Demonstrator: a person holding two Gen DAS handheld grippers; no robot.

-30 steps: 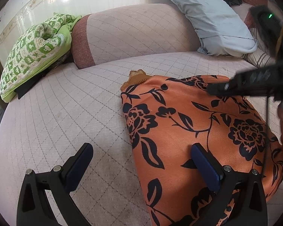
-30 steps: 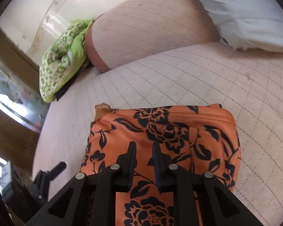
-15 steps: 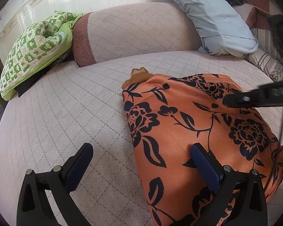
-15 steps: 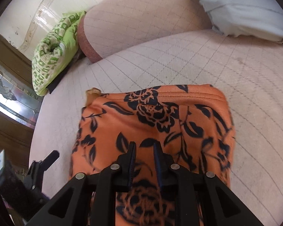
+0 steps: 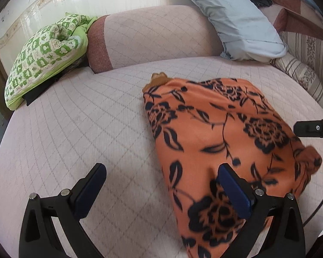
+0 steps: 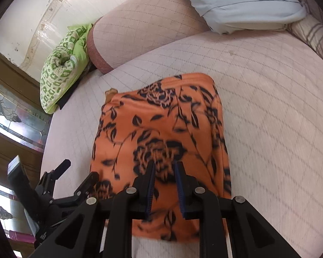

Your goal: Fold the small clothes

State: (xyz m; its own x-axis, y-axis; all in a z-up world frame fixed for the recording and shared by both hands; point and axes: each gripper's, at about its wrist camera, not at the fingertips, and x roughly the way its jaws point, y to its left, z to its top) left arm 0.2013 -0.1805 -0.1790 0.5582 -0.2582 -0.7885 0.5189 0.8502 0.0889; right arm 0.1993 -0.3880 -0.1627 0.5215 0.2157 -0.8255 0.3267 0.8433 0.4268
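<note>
Orange black-flowered fabric garment at frame centre on quilted pink bed cover. Right gripper narrowed to a slim gap, nothing visibly pinched; left gripper spread wide, empty. Before regrasping, align edges, flatten creases. No containers visible.
</note>
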